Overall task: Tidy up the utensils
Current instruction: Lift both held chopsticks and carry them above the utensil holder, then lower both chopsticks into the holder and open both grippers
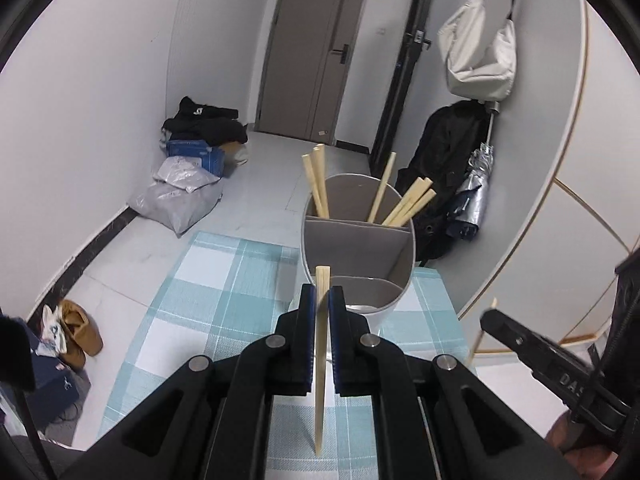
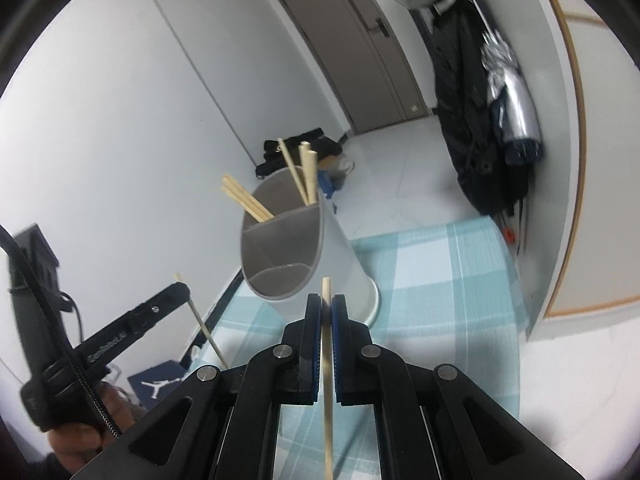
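A grey utensil holder [image 1: 358,240] with dividers stands on a blue checked tablecloth [image 1: 224,280]; several wooden chopsticks [image 1: 408,204] lean in its far compartment. My left gripper [image 1: 322,300] is shut on a chopstick [image 1: 321,360], held upright just short of the holder's near rim. In the right wrist view my right gripper [image 2: 327,308] is shut on another chopstick [image 2: 328,380], close to the holder [image 2: 292,248]. The left gripper and its chopstick [image 2: 204,324] show at the left there. The right gripper shows at the right edge of the left wrist view [image 1: 532,348].
Beyond the table are a tiled floor, a brown door [image 1: 312,52], bags and clothes in the corner [image 1: 192,168], a white bag [image 1: 476,44], a black coat and a folded umbrella [image 1: 476,192] on the right wall. Shoes and a box [image 1: 68,344] lie at the left.
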`<state>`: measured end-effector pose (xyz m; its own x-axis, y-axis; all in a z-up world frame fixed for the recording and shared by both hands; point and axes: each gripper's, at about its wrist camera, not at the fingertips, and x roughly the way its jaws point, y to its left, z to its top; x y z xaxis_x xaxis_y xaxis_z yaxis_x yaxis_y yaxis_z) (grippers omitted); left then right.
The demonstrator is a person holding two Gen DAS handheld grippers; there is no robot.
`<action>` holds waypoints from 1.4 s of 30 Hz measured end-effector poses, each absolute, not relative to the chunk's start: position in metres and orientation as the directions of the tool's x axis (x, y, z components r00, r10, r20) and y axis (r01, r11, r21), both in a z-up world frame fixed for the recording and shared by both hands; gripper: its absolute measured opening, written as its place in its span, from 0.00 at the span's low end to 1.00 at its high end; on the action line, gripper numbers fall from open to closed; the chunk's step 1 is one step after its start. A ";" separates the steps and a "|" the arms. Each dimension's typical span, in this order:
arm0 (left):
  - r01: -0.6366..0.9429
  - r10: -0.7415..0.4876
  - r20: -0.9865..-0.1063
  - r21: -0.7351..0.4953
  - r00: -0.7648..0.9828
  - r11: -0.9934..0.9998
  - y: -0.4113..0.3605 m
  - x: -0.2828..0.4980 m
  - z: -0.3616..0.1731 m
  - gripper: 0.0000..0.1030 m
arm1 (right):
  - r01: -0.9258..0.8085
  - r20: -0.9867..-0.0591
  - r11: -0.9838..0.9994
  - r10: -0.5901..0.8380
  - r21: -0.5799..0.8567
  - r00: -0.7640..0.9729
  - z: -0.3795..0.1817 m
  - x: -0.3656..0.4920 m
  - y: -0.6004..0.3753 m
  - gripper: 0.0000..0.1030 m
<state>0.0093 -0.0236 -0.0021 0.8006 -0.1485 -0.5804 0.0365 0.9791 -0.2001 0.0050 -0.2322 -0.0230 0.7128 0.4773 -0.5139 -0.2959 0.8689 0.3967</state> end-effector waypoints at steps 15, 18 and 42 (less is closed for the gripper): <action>0.089 -0.163 -0.532 -0.161 0.831 0.983 -0.021 -0.012 0.038 0.03 | -0.352 -0.448 0.889 0.453 0.293 0.771 -0.006 -0.011 -0.207 0.04; 0.106 -0.169 -0.514 -0.148 0.841 0.983 -0.022 -0.014 0.049 0.03 | -0.358 -0.418 0.883 0.461 0.304 0.783 0.003 -0.014 -0.208 0.04; 0.154 -0.227 -0.402 -0.205 0.887 0.967 -0.014 0.048 0.161 0.03 | -0.444 -0.235 0.856 0.503 0.264 0.832 0.137 0.043 -0.200 0.04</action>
